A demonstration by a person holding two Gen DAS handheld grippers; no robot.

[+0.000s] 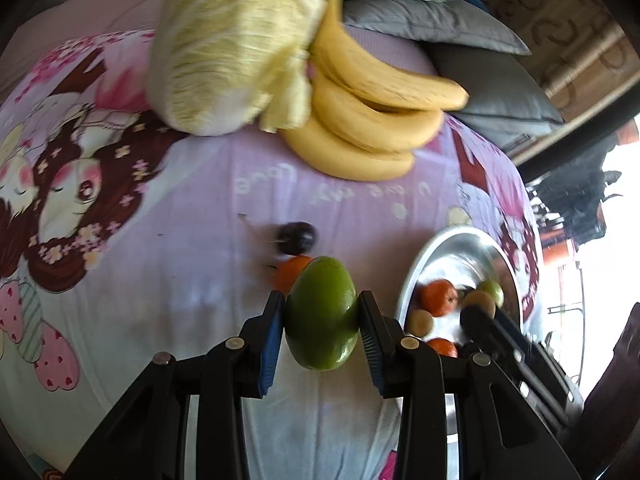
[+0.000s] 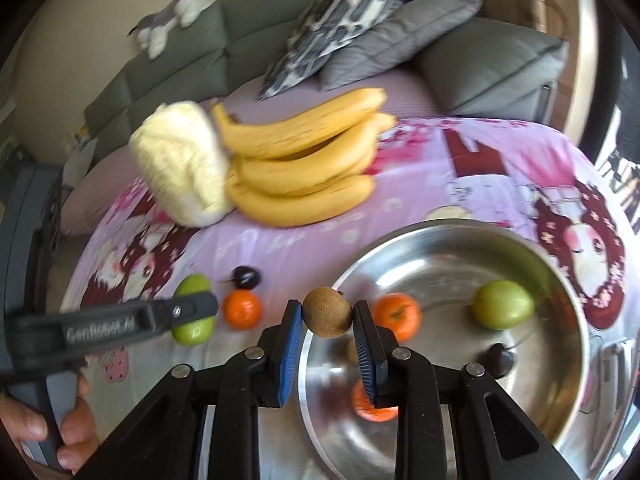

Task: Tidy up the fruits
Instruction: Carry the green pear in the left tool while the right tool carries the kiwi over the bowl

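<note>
Bedsheet (image 2: 420,184), pink/lilac w/ cartoon print, fills both views; gray cushions (image 2: 492,60) along upper right of the right wrist view.

Steel bowl (image 2: 576,320) sits lower right in the right wrist view, lower right of center in the left wrist view (image 1: 436,244). Inside it: green fruit (image 2: 503,303), two oranges (image 2: 397,316), a dark cherry-like fruit (image 2: 498,358) and a brown fruit partly hidden behind the fingers.

Cabbage (image 2: 182,162) lies upper left of center, touching the banana bunch (image 2: 304,168) on its right. Bananas' long axis runs roughly left-right across the frame, stem end at the cabbage, tips toward the right.

Left gripper (image 1: 321,314), bottom center of its own view, jaws pinching a green mango-like fruit (image 1: 321,314); fruit's long axis runs up-down in the frame, narrower end toward top, sitting above the sheet, left of the bowl. Same gripper shows at the left edge of the right wrist view (image 2: 176,312), w/ a hand (image 2: 68,424) on its handle.

Right gripper (image 2: 327,312), jaws pinching a small brown kiwi-like fruit (image 2: 327,312) at the bowl's near-left rim; fruit nearly round, no clear long axis.

On the sheet, beyond the held green fruit: orange (image 1: 290,272) and, just above it, dark cherry (image 1: 297,236) w/ stem pointing left.
</note>
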